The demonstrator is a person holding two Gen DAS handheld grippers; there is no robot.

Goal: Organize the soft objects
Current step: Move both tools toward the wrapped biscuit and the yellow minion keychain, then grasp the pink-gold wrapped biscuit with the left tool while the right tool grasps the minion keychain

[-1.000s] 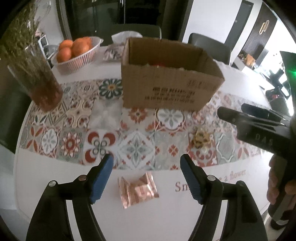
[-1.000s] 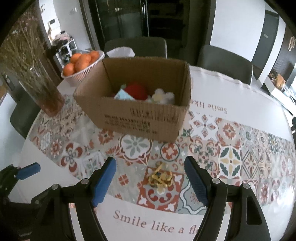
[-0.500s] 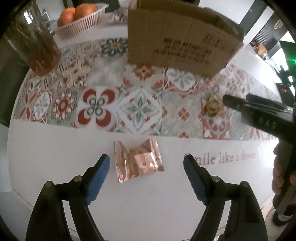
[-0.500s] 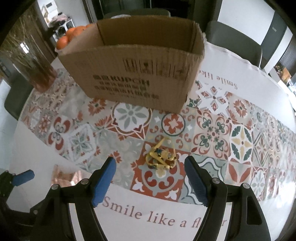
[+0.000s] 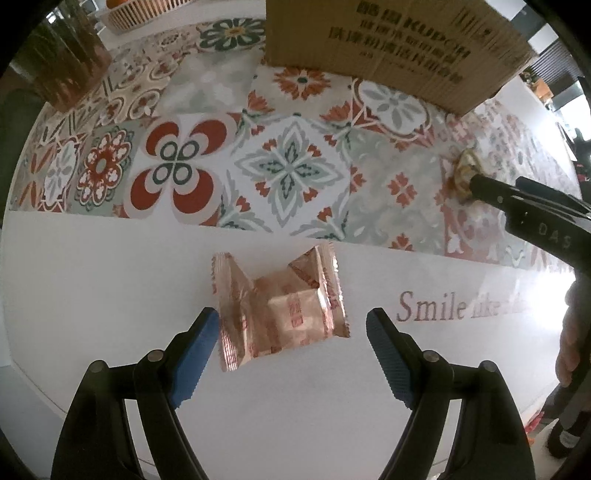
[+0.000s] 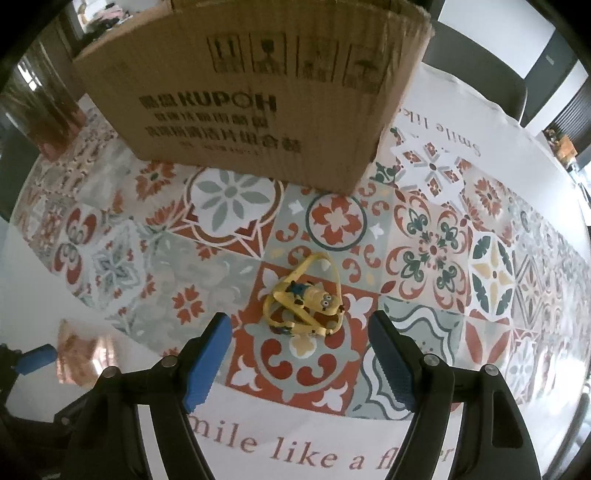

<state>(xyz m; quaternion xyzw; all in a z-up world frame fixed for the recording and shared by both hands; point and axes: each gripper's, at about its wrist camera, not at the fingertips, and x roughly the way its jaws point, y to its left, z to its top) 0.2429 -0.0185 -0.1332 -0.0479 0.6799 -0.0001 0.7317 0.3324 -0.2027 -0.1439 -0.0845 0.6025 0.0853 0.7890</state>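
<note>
A crinkled copper-pink foil packet (image 5: 280,310) lies on the white part of the tablecloth. My left gripper (image 5: 291,354) is open low over it, its blue pads on either side of the packet's near end. A small yellow minion toy with yellow straps (image 6: 306,299) lies on the patterned runner. My right gripper (image 6: 299,354) is open just short of it, the toy lying ahead between the pads. The cardboard box (image 6: 255,88) stands behind both, its inside hidden. The packet also shows in the right wrist view (image 6: 83,350).
A glass vase of dried stems (image 5: 62,62) stands at the far left. A basket of oranges (image 5: 144,11) sits beyond it. The right gripper's black body (image 5: 532,210) crosses the right side of the left wrist view. Dark chairs (image 6: 476,62) stand behind the table.
Both grippers have dropped lower and moved forward. The packet now lies between the left pads, and the minion toy sits just ahead of the right pads. Both stay open.
</note>
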